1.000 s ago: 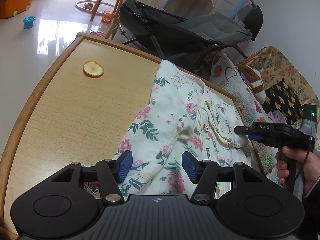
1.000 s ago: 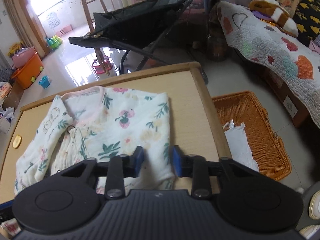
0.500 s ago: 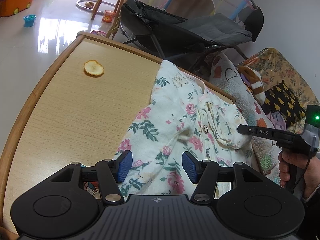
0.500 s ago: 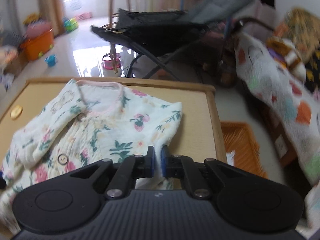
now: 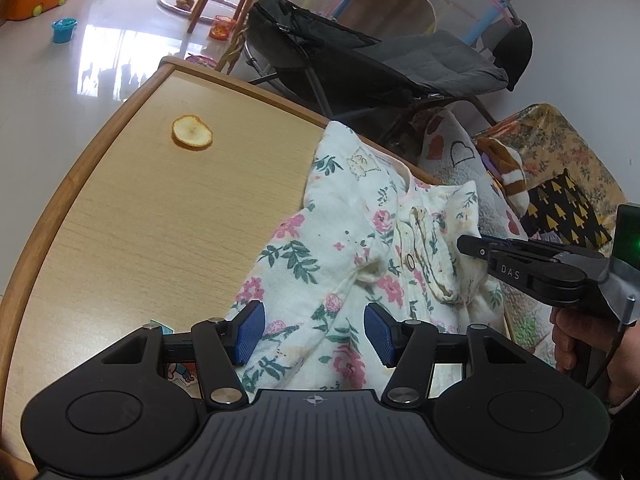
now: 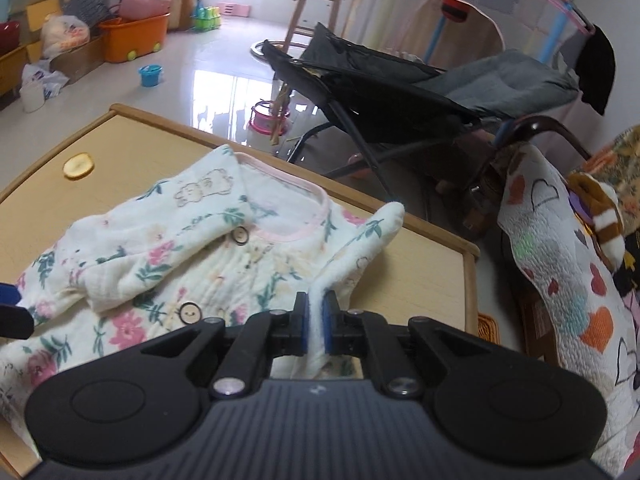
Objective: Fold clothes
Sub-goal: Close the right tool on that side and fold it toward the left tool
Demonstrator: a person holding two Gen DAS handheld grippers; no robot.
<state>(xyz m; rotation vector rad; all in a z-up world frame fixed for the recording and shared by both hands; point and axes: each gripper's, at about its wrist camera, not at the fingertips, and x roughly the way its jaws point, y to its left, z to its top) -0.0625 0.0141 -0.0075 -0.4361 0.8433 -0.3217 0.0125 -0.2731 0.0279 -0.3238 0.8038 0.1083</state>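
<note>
A white floral baby garment (image 5: 352, 248) with a pink collar and buttons lies on the wooden table (image 5: 120, 240). In the right wrist view the same garment (image 6: 168, 256) spreads to the left, its right sleeve (image 6: 360, 248) lifted off the tabletop. My right gripper (image 6: 315, 320) is shut on the edge of that sleeve, the cloth pinched between the blue pads. From the left wrist view, the right gripper (image 5: 470, 246) reaches in from the right, held by a hand (image 5: 580, 344). My left gripper (image 5: 312, 332) hovers open over the garment's lower part, its pads clear of the cloth.
An orange peel (image 5: 192, 132) lies on the table's far left. A dark folding stroller (image 6: 400, 92) stands behind the table. A quilted cover (image 6: 560, 272) drapes furniture at the right. Toys and an orange bin (image 6: 136, 36) sit on the floor beyond.
My right gripper closed on the garment's right sleeve, rolled, and lifted it up and to the left over the garment. The left gripper stayed still and open.
</note>
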